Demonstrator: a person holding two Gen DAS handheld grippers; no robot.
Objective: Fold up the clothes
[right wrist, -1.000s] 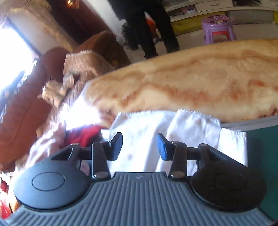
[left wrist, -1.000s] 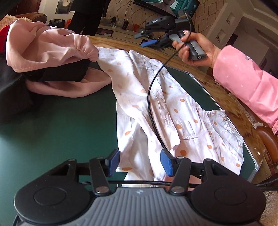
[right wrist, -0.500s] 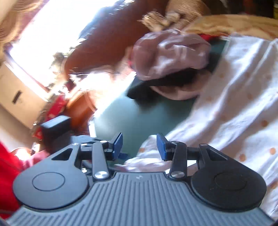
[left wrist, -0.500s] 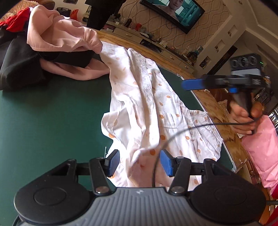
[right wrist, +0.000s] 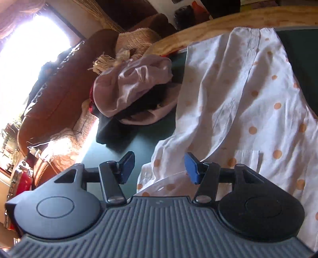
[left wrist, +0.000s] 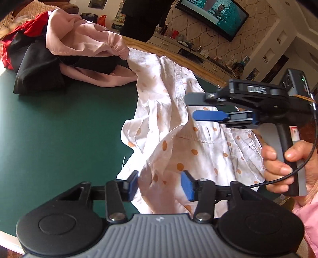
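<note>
A white garment with orange dots (left wrist: 178, 127) lies rumpled lengthwise on the green table (left wrist: 59, 127); the right wrist view shows it too (right wrist: 248, 103). My left gripper (left wrist: 160, 183) is open at the garment's near hem, with cloth lying between its blue pads but not pinched. My right gripper (right wrist: 159, 167) is open and hovers above the garment's left edge. In the left wrist view the right gripper (left wrist: 210, 115) is held by a hand (left wrist: 278, 160) over the garment's right half.
A heap of pink (left wrist: 83, 41), black (left wrist: 37, 65) and red (left wrist: 29, 27) clothes sits at the table's far left, touching the garment's far end. The wooden table rim (left wrist: 178, 57) runs behind. A person stands beyond the table (left wrist: 143, 17). A sofa (right wrist: 65, 79) lies past the heap.
The right gripper swung down from the far side to hover low over the garment's right half. The left gripper moved closer to the near hem. Both stayed open.
</note>
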